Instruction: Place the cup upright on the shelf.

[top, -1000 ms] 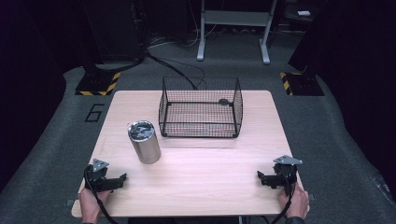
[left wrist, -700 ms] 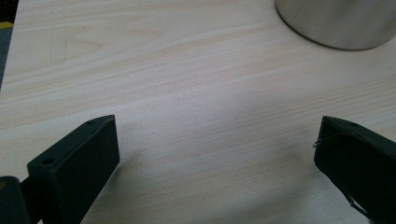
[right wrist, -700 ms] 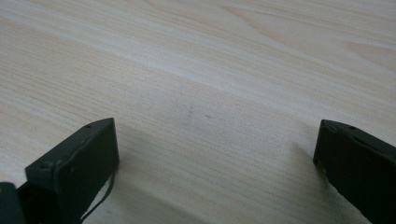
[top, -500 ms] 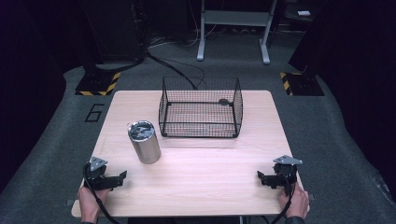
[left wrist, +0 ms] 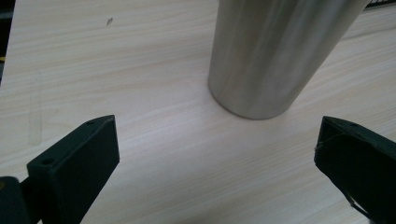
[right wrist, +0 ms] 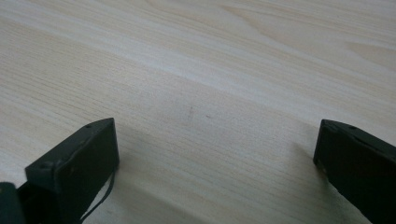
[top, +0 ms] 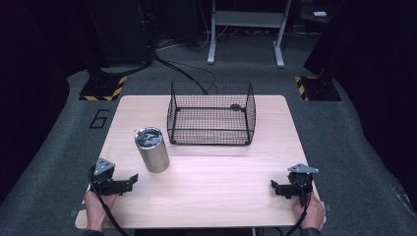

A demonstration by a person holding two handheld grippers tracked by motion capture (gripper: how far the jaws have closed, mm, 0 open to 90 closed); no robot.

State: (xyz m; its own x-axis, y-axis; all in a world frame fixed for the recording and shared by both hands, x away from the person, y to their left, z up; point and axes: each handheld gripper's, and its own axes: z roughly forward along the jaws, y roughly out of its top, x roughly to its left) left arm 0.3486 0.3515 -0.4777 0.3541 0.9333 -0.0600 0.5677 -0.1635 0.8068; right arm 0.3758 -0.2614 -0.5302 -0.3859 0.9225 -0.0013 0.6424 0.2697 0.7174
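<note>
Steel tumbler, brushed metal w/ dark lid, stands upright on light wood counter, left-of-centre, just fwd-left of black wire basket. Tumbler & basket sit near each other, not touching. Basket sits at counter's far middle, open top, small dark item inside near back right corner, too small to ID.

Left hand-held gripper low over counter near front left corner, held by person's left hand; jaws wide apart, nothing between them. In left gripper view tumbler base is ahead, slightly right of the gap's centre, apart from both jaws.

Right hand-held gripper near front right corner, in right hand, well apart from tumbler. Right gripper view: jaws wide, bare wood grain between. Cables trail off counter's near edge from both.
</note>
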